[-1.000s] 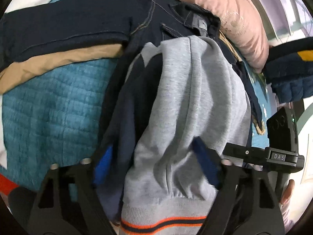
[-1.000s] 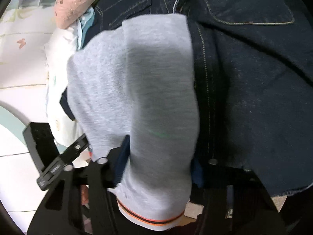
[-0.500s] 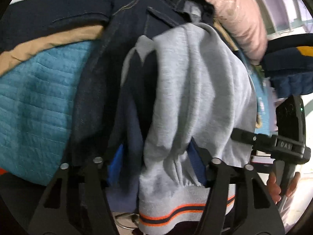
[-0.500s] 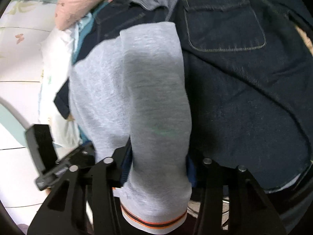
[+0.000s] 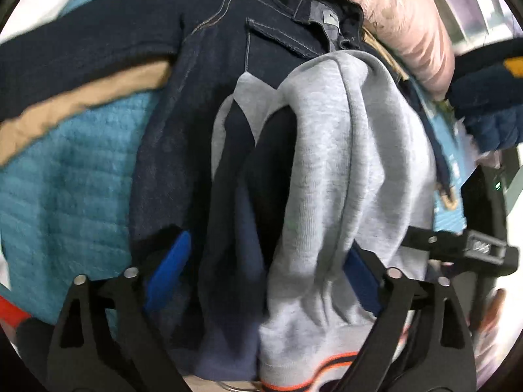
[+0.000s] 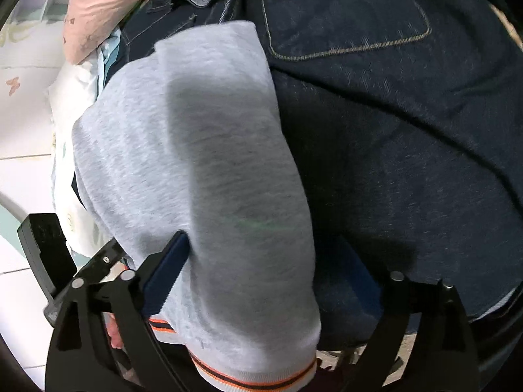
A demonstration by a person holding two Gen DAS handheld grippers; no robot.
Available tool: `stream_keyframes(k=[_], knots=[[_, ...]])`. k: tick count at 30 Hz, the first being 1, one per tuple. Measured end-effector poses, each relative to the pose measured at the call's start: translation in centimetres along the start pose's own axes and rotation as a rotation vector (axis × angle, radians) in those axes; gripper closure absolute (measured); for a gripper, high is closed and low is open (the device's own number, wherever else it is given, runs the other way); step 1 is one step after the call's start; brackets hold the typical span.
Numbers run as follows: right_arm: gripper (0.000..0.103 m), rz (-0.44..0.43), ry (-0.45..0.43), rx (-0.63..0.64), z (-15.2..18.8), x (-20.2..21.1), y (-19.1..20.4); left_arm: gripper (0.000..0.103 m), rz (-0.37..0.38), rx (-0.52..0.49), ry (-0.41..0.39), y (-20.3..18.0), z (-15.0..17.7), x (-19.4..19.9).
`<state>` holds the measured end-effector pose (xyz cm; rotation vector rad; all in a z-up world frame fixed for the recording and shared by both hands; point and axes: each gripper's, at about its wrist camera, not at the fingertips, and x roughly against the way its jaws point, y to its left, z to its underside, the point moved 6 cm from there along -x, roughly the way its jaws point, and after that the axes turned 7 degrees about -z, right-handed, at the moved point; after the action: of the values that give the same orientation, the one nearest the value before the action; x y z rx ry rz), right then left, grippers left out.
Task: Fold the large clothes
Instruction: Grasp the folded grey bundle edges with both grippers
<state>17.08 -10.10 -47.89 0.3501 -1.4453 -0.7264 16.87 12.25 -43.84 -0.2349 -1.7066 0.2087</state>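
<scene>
A grey sweatshirt (image 5: 353, 176) with navy panels and an orange-and-navy striped hem lies folded on dark denim jeans (image 5: 209, 75). Its hem end sits between the blue-padded jaws of my left gripper (image 5: 264, 271), which stand wide apart around it. In the right wrist view the same sweatshirt (image 6: 209, 176) fills the space between the jaws of my right gripper (image 6: 264, 277), also wide apart; its right pad is in shadow against the jeans (image 6: 408, 150).
A teal quilted blanket (image 5: 62, 202) lies left under the clothes, with a tan garment (image 5: 85, 101) on it. A pink pillow (image 5: 402, 16) lies at the back. A navy padded item (image 5: 487, 104) is at the right. White tiled floor (image 6: 19, 176) shows on the left.
Both grippers, shut on the sweatshirt's hem half a second ago, have opened their jaws wide. The sweatshirt now rests on the jeans; both views have shifted slightly.
</scene>
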Motion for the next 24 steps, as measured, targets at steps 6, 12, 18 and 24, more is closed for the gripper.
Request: stream_keyframes(k=[6, 12, 18, 24], knots=[[0.007, 0.000, -0.005, 0.001, 0.3, -0.5, 0.2, 0.004, -0.022, 0.018, 0.002, 0.5, 0.0, -1.5], [0.013, 0.003, -0.020, -0.001, 0.5, -0.5, 0.2, 0.011, 0.020, 0.063, 0.000, -0.4, -0.6, -2.5], [0.041, -0.024, -0.014, 0.026, 1.5, 0.7, 1.2, 0.056, 0.040, 0.020, -0.013, -1.7, 0.1, -0.4], [0.048, -0.040, -0.018, 0.027, 2.0, 1.5, 1.4, 0.064, -0.011, 0.005, -0.012, -2.3, 0.1, 0.4]])
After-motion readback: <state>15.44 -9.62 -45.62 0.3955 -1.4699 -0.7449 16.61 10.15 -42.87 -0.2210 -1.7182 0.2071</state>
